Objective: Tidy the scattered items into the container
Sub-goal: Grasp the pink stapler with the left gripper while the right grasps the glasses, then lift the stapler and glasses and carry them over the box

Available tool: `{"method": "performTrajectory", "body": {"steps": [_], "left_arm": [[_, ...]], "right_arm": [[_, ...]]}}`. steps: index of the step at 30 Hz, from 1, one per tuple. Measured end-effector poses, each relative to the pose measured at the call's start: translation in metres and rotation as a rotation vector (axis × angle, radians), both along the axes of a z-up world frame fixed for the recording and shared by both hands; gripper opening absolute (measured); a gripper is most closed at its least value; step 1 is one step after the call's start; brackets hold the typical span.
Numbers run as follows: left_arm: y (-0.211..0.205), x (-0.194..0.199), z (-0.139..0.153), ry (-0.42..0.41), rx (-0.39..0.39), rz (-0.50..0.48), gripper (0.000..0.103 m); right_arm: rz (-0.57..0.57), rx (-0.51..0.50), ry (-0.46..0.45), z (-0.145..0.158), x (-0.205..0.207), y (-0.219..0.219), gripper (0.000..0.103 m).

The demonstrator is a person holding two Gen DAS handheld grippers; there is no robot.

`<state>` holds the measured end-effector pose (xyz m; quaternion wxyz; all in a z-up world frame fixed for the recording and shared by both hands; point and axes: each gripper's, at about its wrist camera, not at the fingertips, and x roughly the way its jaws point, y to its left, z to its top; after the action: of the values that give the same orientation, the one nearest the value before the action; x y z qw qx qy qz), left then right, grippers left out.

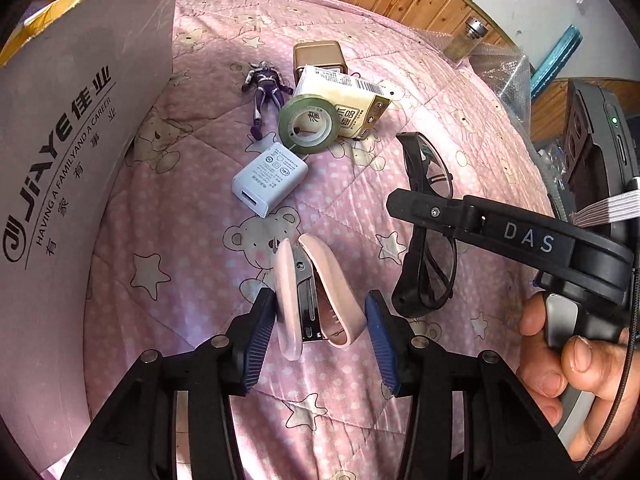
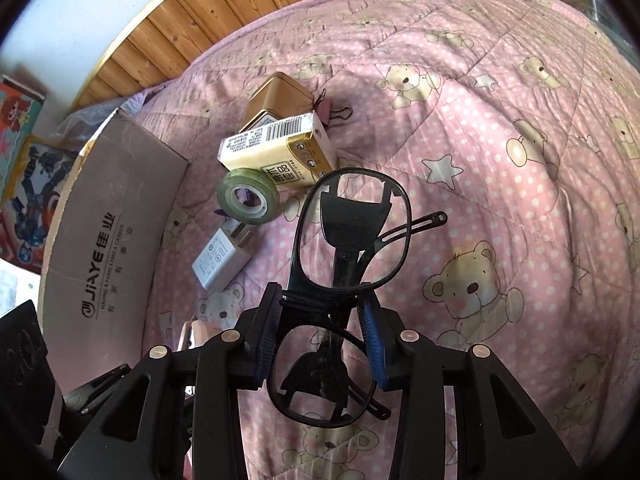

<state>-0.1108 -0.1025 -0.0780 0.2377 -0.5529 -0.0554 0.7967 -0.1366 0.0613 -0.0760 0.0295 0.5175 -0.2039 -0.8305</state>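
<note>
On a pink quilt (image 1: 192, 240) printed with bears and stars, the left gripper (image 1: 320, 320) has its two blue-padded fingers spread apart on both sides of a pink stapler (image 1: 316, 300); the left pad is touching or almost touching the stapler, the right pad stands a little apart from it. The right gripper (image 2: 320, 312) is clamped on the bridge of black glasses (image 2: 348, 240), which stand upright between its fingers. In the left wrist view the side of the right gripper shows the letters "DAS", and a hand (image 1: 568, 372) holds its handle.

The cardboard box (image 1: 68, 152) stands at the left edge of the quilt. Its flap carries the print "JIAYE", "HAVING A FAMILY AND A CAREER" and Chinese characters.

Toward the far edge of the quilt lie a white charger (image 1: 269, 178) with small certification marks, a roll of green tape (image 1: 309, 123), a cream carton (image 1: 348, 100) with a barcode and Chinese writing, a gold tin (image 1: 318, 58), a purple toy figure (image 1: 266, 92) and a pink binder clip (image 2: 332, 114) beside the tin.
</note>
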Motion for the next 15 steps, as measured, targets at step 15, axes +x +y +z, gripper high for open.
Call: {"method": "performTrajectory", "body": {"steps": [15], "left_arm": [[-0.008,0.018,0.04,0.092,0.023,0.008,0.047]], "right_arm": [[0.009,-0.033,0.068,0.033,0.023,-0.008,0.04]]}}
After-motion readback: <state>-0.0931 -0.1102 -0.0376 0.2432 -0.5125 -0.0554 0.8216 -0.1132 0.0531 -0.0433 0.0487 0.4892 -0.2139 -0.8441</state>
